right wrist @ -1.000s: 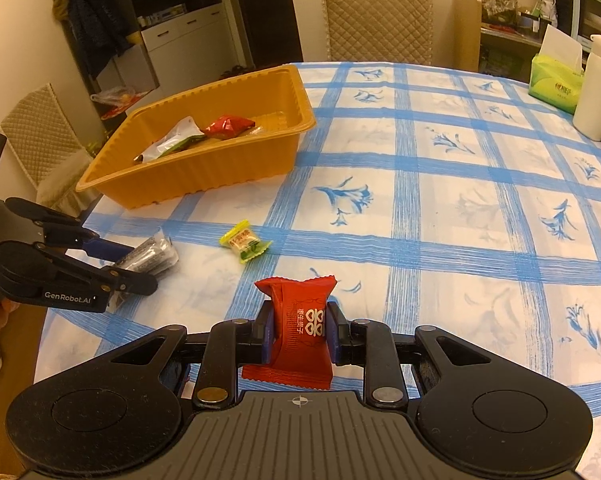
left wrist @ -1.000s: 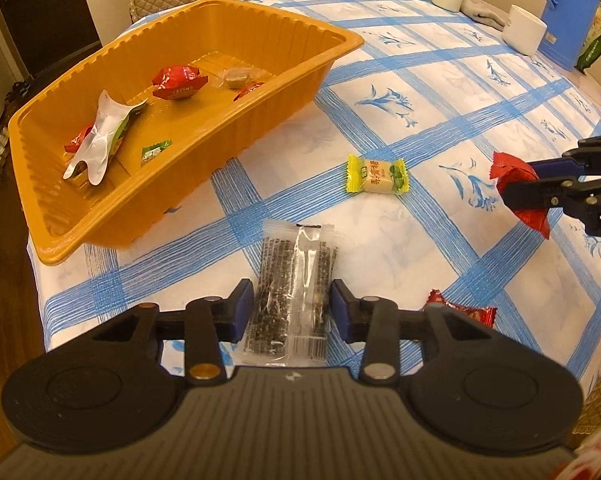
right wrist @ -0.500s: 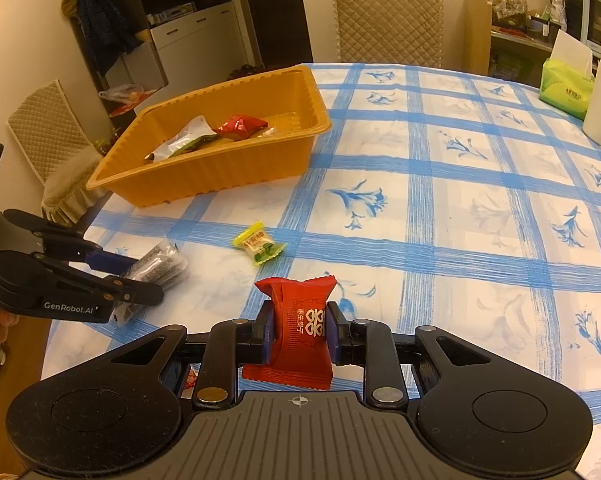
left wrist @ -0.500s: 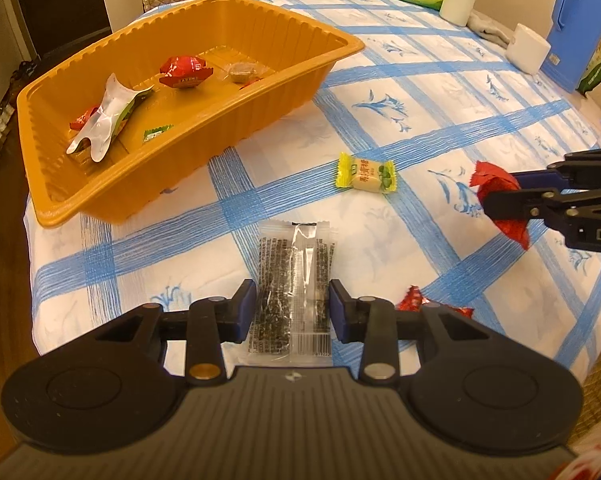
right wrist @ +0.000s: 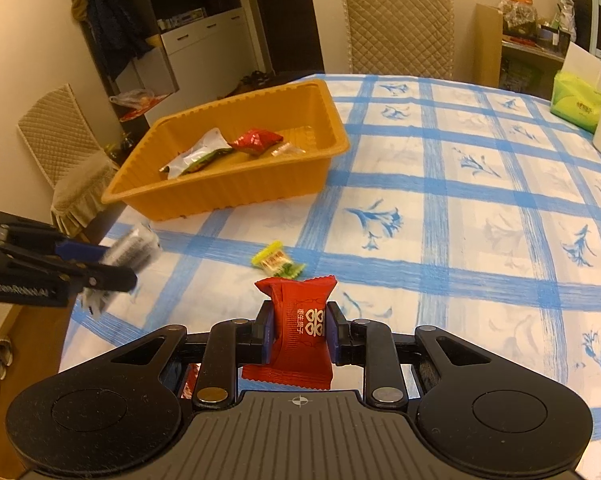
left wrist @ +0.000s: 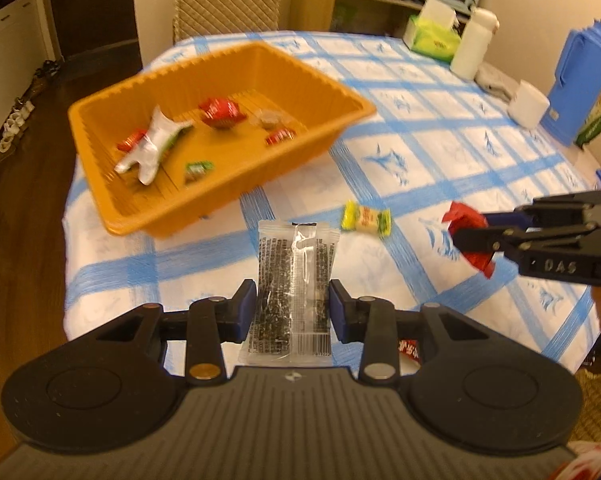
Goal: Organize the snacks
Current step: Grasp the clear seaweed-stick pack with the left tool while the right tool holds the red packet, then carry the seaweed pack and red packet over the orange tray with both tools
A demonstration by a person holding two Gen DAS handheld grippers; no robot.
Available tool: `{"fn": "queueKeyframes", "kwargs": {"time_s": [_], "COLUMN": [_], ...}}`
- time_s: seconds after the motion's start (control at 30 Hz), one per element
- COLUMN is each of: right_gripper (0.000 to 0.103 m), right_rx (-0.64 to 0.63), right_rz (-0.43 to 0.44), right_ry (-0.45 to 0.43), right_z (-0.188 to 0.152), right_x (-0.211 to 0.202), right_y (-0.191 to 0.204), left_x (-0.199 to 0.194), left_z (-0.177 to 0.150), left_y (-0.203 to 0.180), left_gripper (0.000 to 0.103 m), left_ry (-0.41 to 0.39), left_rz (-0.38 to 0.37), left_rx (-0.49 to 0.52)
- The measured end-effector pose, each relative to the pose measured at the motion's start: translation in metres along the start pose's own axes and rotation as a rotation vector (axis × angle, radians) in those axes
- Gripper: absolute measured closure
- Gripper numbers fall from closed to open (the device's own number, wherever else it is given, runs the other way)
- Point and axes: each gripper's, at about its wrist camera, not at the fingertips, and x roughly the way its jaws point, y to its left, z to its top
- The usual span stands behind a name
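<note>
- The left gripper [left wrist: 293, 306] now carries the clear seed packet [left wrist: 293, 280] up off the bench [left wrist: 440, 152], which it lay on a second ago.
- It sits closer to the orange tray [left wrist: 220, 80] than before.

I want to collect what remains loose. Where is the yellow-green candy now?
The yellow-green candy lies on the tablecloth, just right of the orange tray, between both grippers' held snacks.

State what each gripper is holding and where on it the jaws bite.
Left gripper: clear packet of dark snack, pinched across its long side edges, lower half. Right gripper: red snack packet, pinched across its side edges at mid-height.
</note>
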Motion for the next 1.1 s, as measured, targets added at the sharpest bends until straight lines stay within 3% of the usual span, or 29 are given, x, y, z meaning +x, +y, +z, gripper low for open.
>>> {"fn": "queueKeyframes", "kwargs": {"time_s": [0.37,1.1], "right_gripper": [0.077,0.077], "right_rx": [-0.048,-0.093], "right_rz": [0.050,0.089], "right_ry": [-0.041,-0.150], "right_z": [0.032,0.142], "right_x": [0.005,0.061], "right_y": [0.019,0.053], "left_x": [-0.026,-0.008], "left_z": [0.028,0.105], "left_y": [0.017,0.067], "left_gripper": [0.068,0.068], "left_ry": [-0.079,-0.138], "left_rz": [0.041,0.080], "left_rx": [-0.018,-0.018]}}
